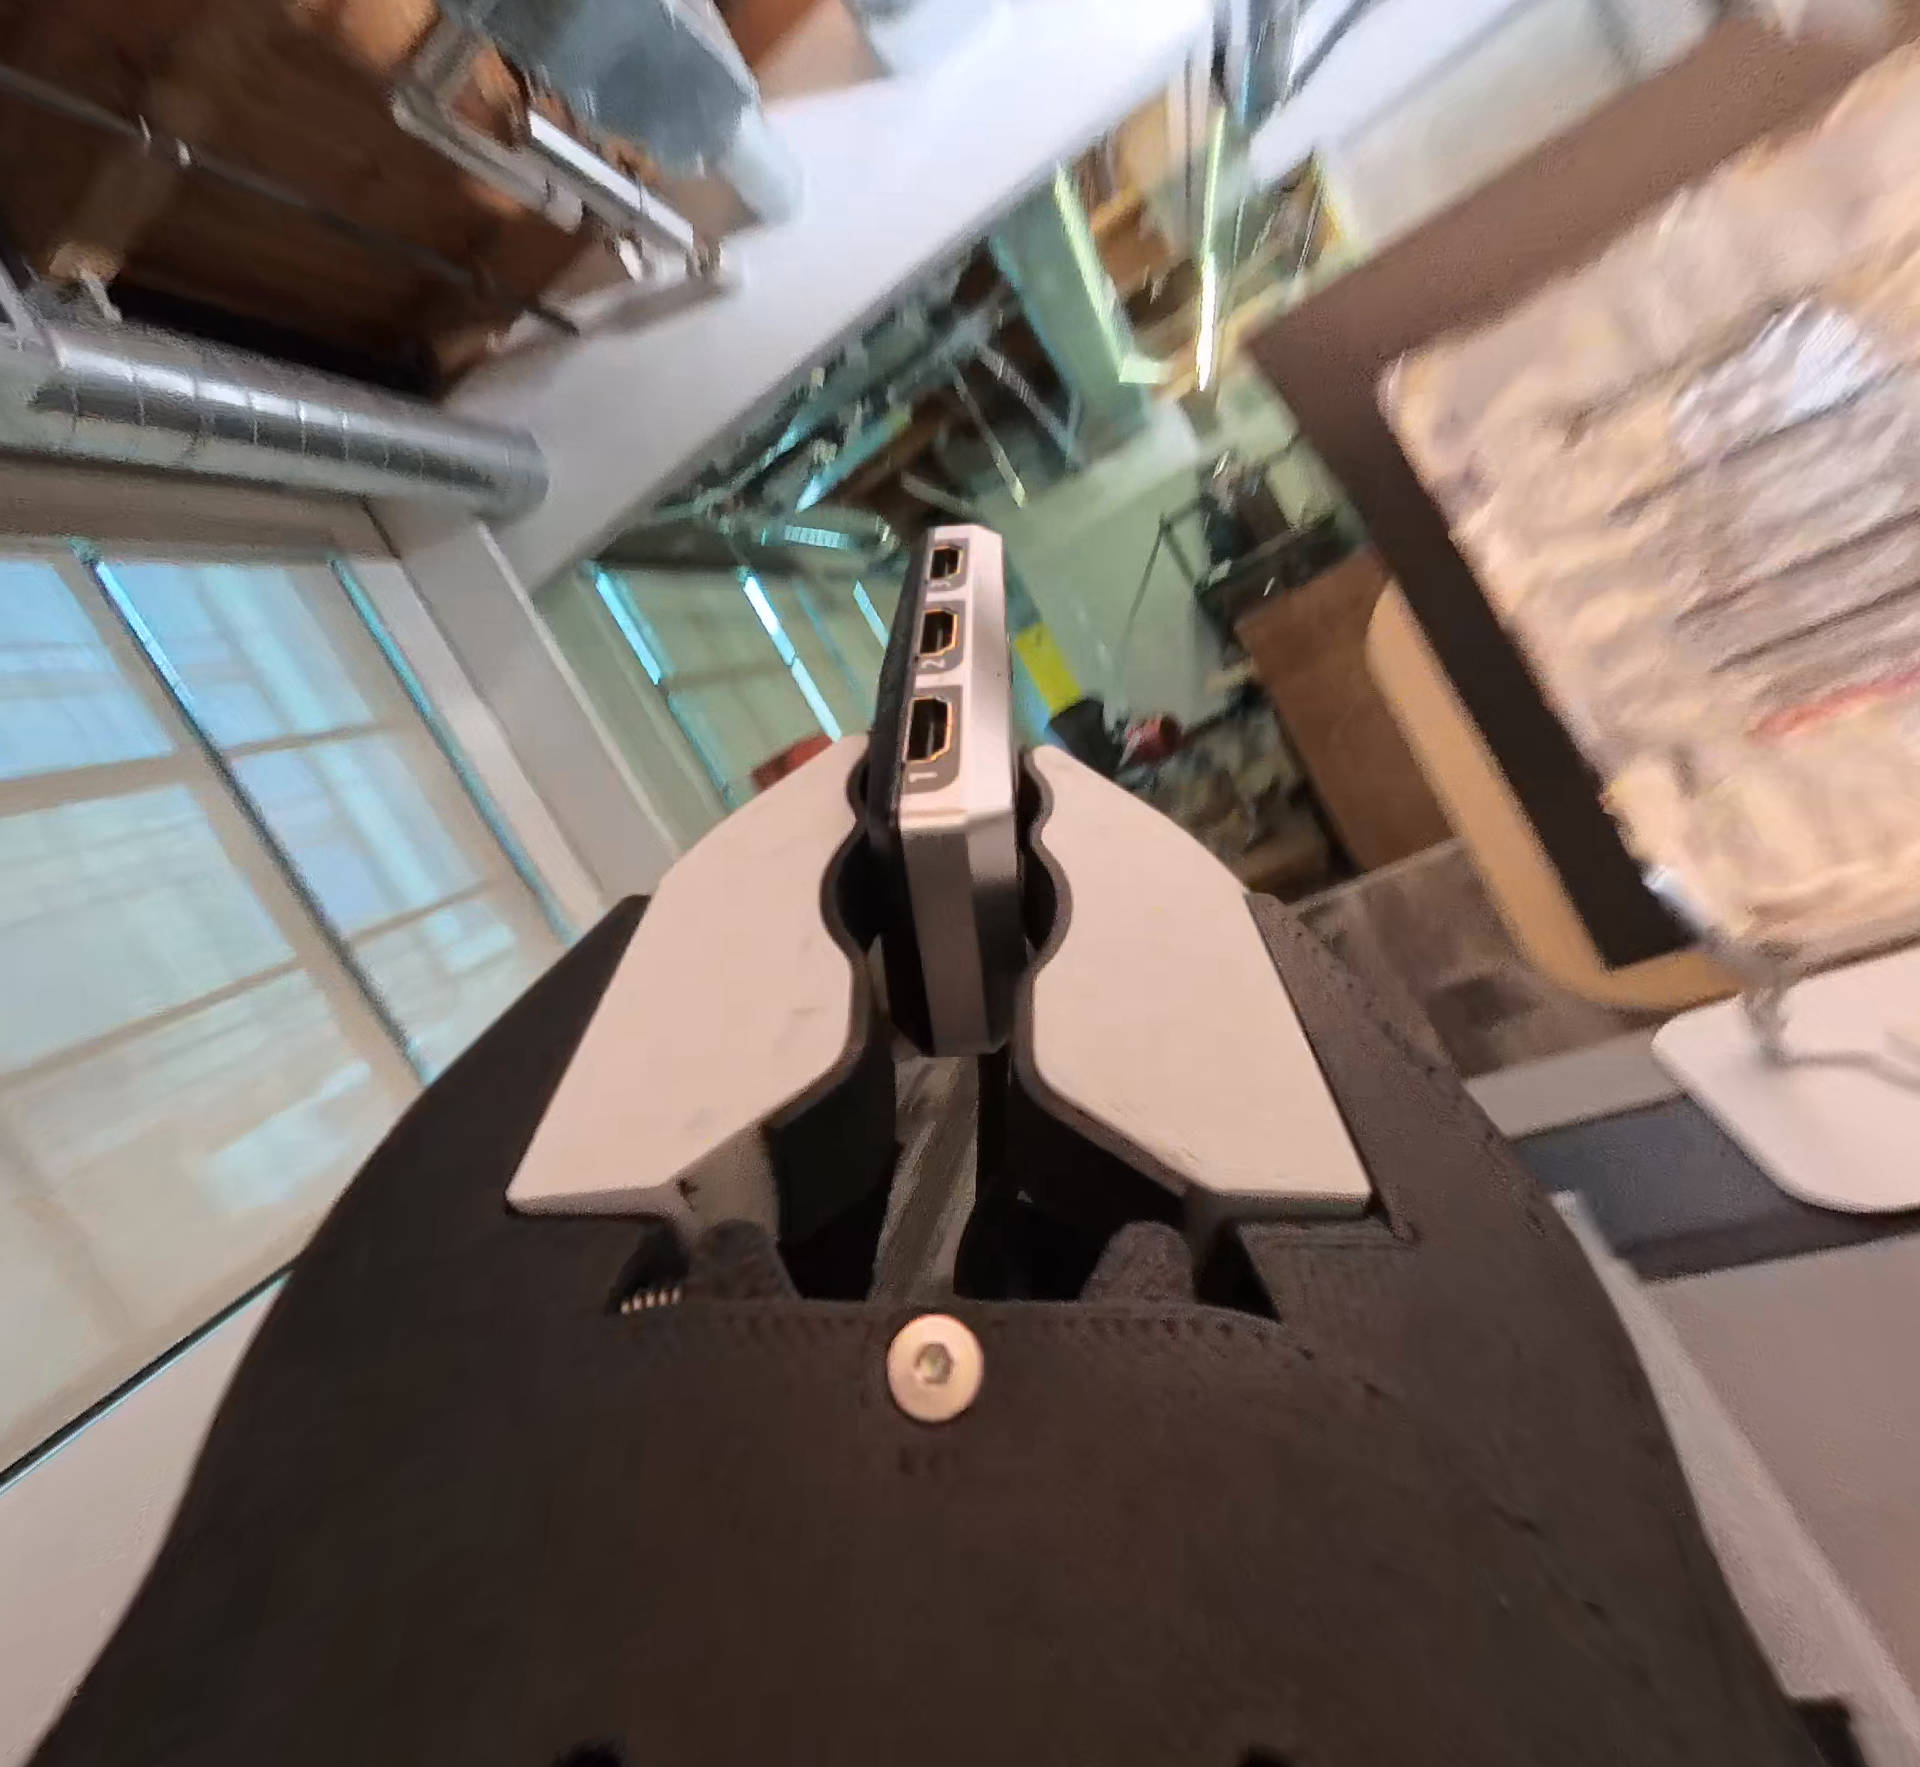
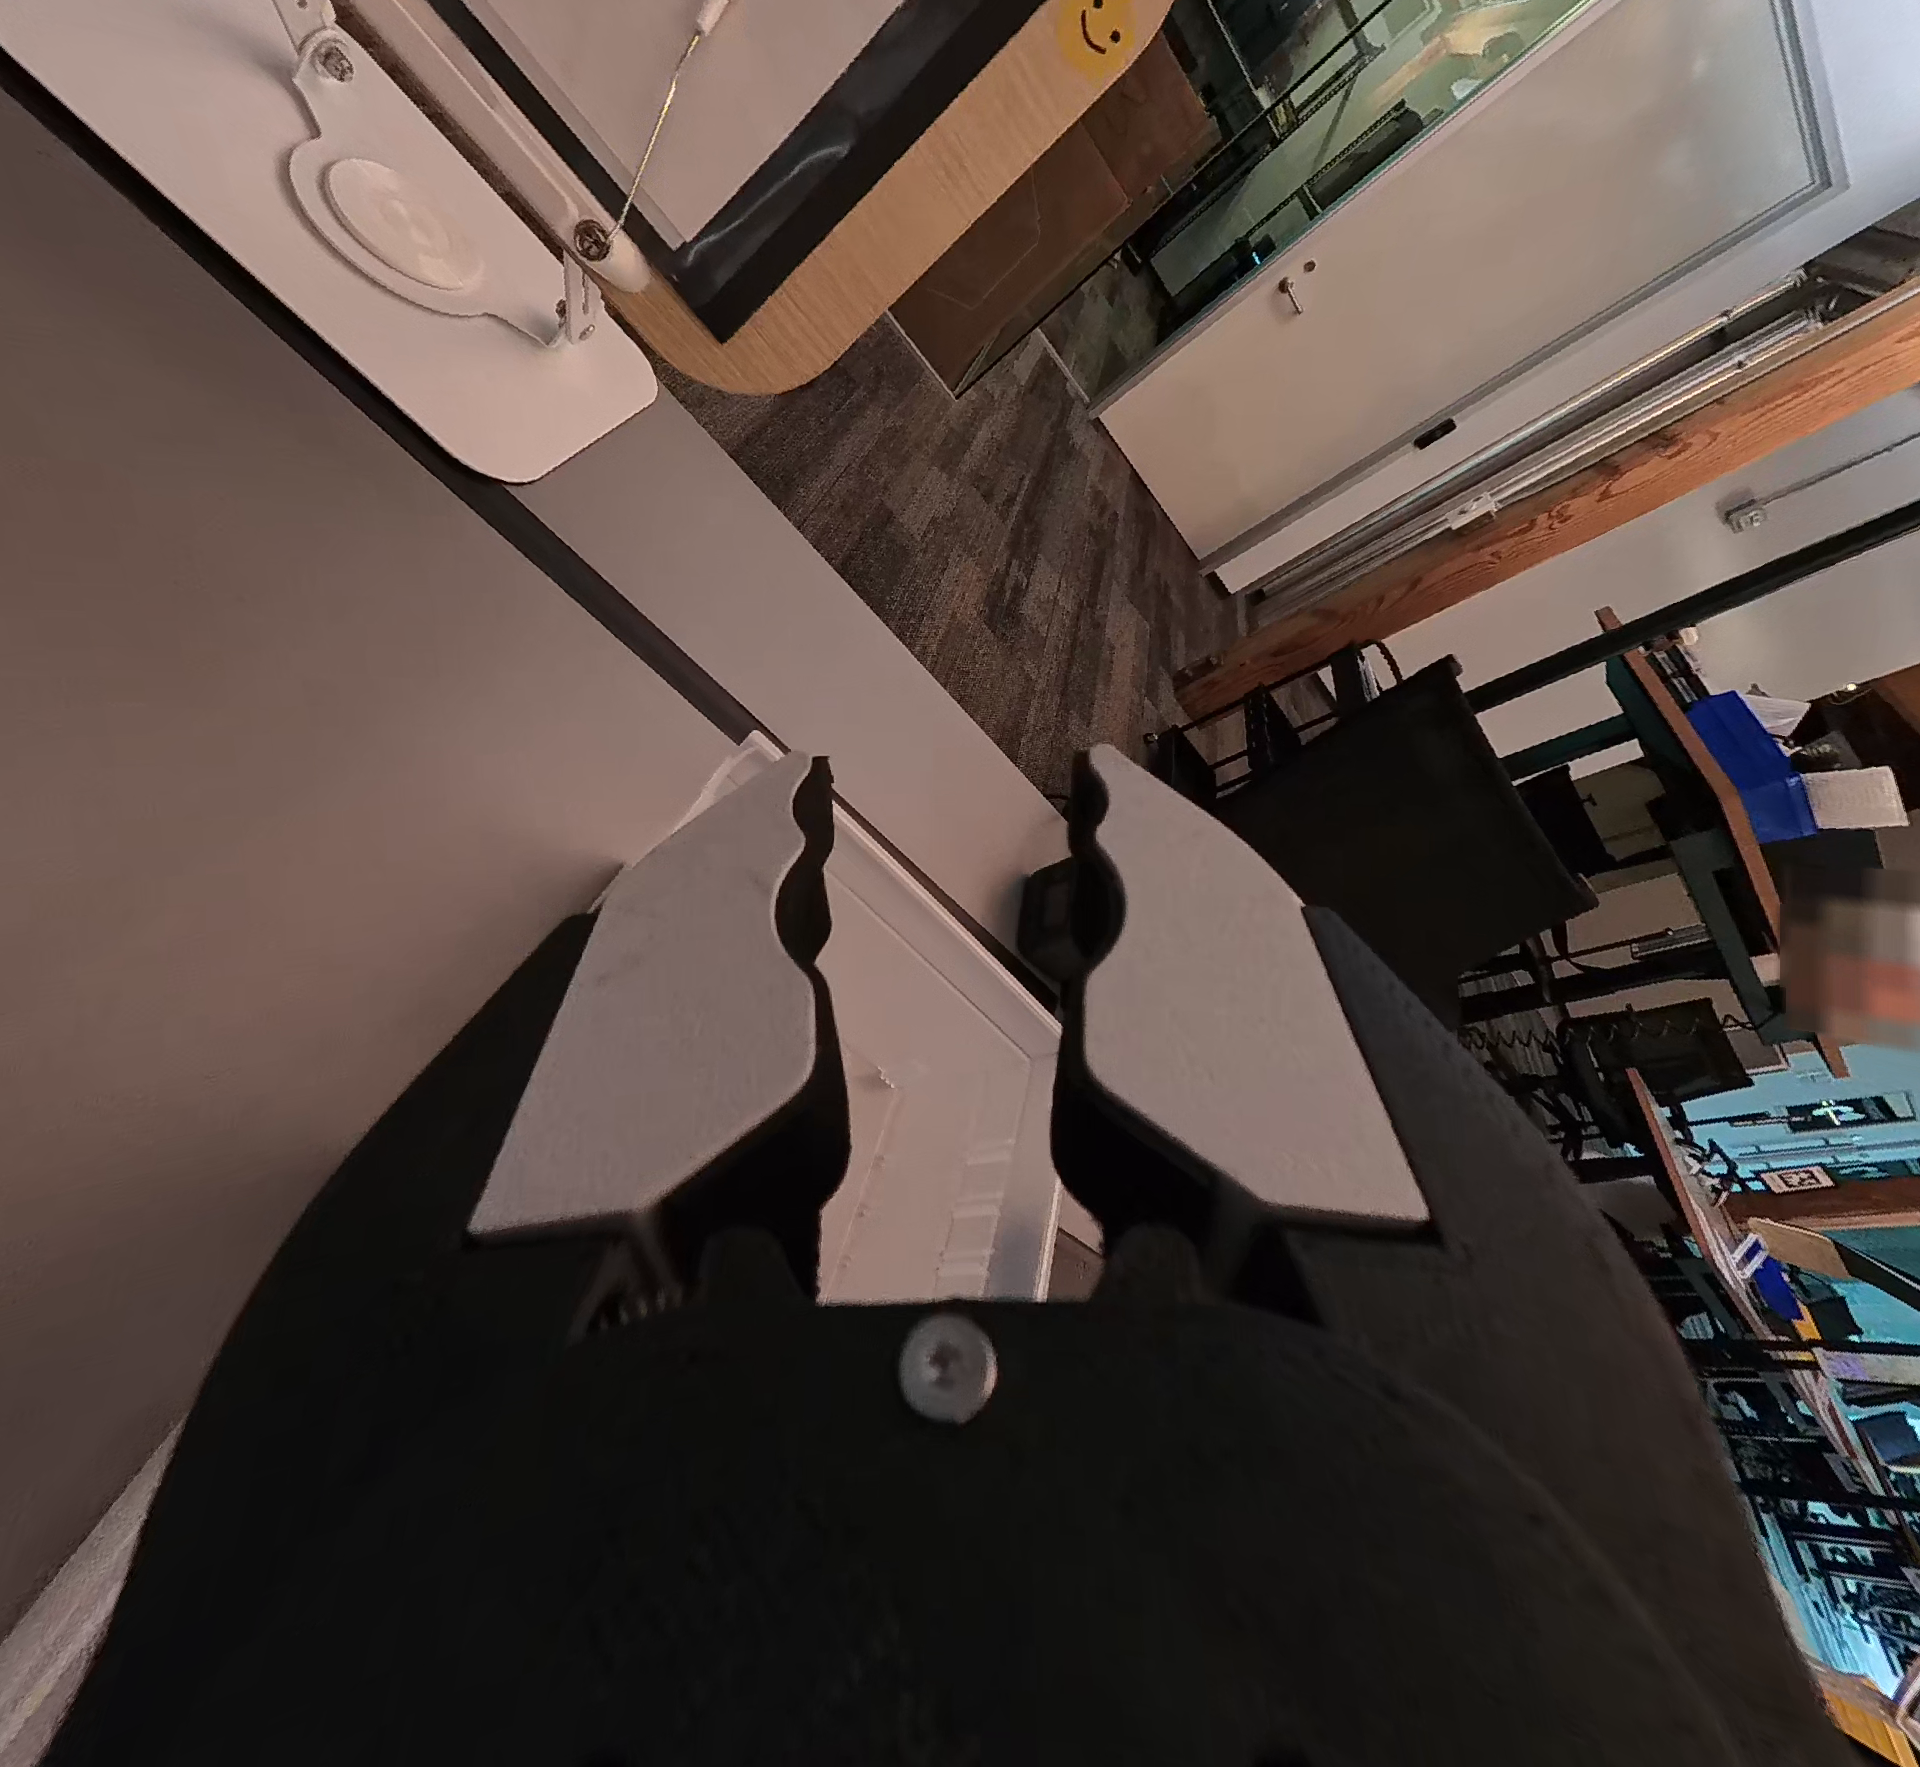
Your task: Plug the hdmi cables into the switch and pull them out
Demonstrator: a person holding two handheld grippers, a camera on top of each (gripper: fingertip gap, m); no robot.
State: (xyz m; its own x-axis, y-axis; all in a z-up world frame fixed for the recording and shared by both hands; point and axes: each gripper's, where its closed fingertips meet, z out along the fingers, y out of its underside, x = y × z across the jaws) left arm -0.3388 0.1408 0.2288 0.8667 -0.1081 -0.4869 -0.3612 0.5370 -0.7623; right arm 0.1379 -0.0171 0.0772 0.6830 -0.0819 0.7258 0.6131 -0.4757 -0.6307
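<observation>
My left gripper (image 1: 948, 772) is shut on a slim silver and black HDMI switch (image 1: 951, 741) and holds it up in the air, pointing toward the ceiling. Three empty HDMI ports on its narrow edge face the camera. No cable is plugged in. My right gripper (image 2: 951, 772) is open and empty, tilted over a grey table (image 2: 260, 678). A small black object (image 2: 1044, 907), perhaps a cable plug, lies on the table beside the right finger (image 2: 1174, 969); I cannot tell what it is. No HDMI cable is clearly seen.
A white flat stand base (image 2: 436, 315) sits on the table at the far left; it also shows in the left wrist view (image 1: 1808, 1094). A white tray or frame (image 2: 935, 1094) lies under the right gripper. Beyond the table edge are carpet floor (image 2: 966, 512), a wooden counter (image 2: 935, 190) and shelving.
</observation>
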